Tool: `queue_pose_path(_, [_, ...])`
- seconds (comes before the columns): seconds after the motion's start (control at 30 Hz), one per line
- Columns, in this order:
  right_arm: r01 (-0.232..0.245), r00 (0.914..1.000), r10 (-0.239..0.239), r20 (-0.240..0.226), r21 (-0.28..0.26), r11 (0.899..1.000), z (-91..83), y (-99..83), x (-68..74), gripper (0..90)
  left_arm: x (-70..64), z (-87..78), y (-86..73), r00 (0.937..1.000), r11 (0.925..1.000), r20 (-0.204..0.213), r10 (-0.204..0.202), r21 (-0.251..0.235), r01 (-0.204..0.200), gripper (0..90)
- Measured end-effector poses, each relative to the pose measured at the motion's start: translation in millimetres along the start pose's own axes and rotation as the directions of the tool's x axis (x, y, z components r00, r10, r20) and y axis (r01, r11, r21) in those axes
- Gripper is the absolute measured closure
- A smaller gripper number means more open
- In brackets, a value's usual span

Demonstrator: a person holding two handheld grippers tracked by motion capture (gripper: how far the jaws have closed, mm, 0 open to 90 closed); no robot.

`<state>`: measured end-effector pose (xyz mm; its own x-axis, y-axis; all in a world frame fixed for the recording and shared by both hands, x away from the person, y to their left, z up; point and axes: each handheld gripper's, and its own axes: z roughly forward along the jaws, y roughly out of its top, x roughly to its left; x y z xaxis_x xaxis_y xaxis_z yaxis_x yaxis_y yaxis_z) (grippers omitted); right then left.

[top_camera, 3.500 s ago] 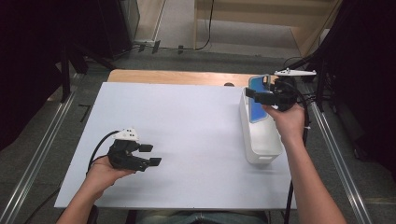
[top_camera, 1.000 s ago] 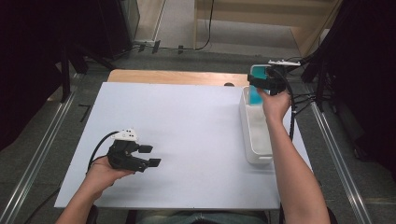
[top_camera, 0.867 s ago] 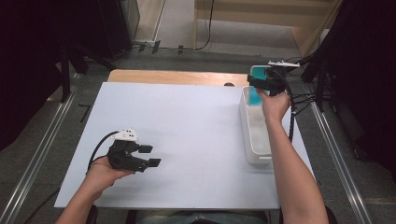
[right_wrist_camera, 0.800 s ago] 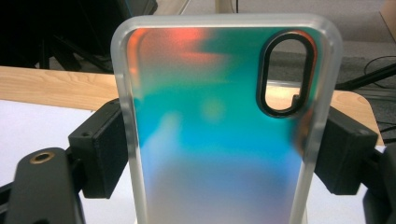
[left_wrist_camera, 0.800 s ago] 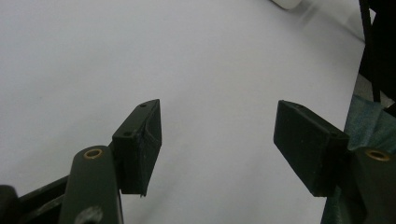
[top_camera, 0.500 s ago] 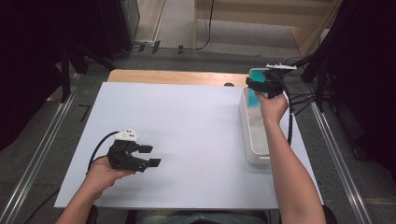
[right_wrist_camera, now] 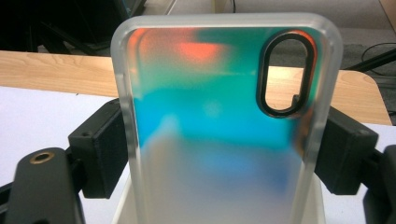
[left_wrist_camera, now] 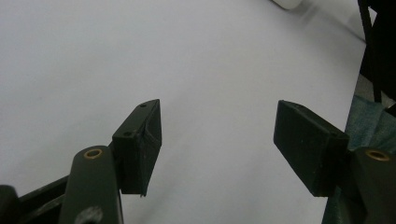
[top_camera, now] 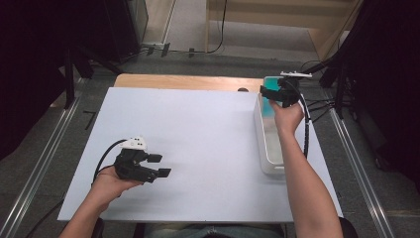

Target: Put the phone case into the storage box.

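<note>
Now lifted higher and farther toward the table's far edge than 3.5 s ago: right gripper point(top_camera: 268, 93), then low over the middle of the white tray point(top_camera: 271, 158), now up above the tray's far end. Clamped on a phone case point(right_wrist_camera: 219, 116), one black jaw pressing each long side, seen clearly in the right gripper view. Case frosted and translucent, teal-blue with an orange glow near the top, black-ringed oval camera cutout point(right_wrist_camera: 282, 74) at upper right, held upright with the cutout end up. In the high view, case point(top_camera: 270, 84) visible as a pale teal patch just past the jaws, raised above the tray's far end and apart from it. Right forearm stretched along the tray, covering much of its inside; exposed inner part teal-tinted near the far end, pale toward the near end, contents not tellable. Tray unchanged in place along the right edge of the white board point(top_camera: 198, 144), long side running away from the person. Left gripper point(top_camera: 161, 166) unchanged since earlier, resting low on the near left part of the board, jaws spread wide with nothing between them, bare white surface point(left_wrist_camera: 210, 84) showing through the gap in the left gripper view. Wooden table edge point(top_camera: 188, 82) beyond the board.
</note>
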<state>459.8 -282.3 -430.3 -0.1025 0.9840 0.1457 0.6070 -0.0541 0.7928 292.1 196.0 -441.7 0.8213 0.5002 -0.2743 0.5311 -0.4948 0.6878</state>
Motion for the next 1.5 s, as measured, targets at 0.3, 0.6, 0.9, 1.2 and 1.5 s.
queue_pose_path(0.3, [0.004, 0.9999, -0.004, 0.010, 0.008, 1.000, 2.7, -4.5, 1.1, 15.4, -0.1, 0.0, 0.0, 1.0000, 1.0000, 0.000, -0.001, -0.002, 0.001, 32.3])
queue_pose_path(0.6, [0.007, 0.9997, -0.008, 0.024, 0.023, 1.000, 3.6, -6.7, 2.8, 15.2, 0.2, -0.9, 0.0, 1.0000, 1.0000, -0.005, -0.001, 0.001, 0.001, 32.3])
queue_pose_path(0.9, [0.004, 0.9997, -0.005, 0.023, 0.039, 0.999, 4.8, -8.6, 3.6, 15.1, 0.2, -0.6, 0.0, 1.0000, 1.0000, -0.004, 0.001, -0.001, -0.001, 32.3])
queue_pose_path(1.2, [0.007, 0.9993, -0.010, 0.035, 0.070, 0.998, 8.0, -9.9, 4.8, 14.5, -0.2, -0.8, 0.2, 1.0000, 1.0000, -0.003, 0.002, 0.002, -0.002, 32.3])
queue_pose_path(1.5, [0.005, 0.9994, -0.006, 0.033, 0.040, 0.999, 4.3, -7.5, 3.2, 8.8, -1.1, -0.8, 0.5, 1.0000, 1.0000, 0.001, 0.007, 0.000, -0.007, 32.3])
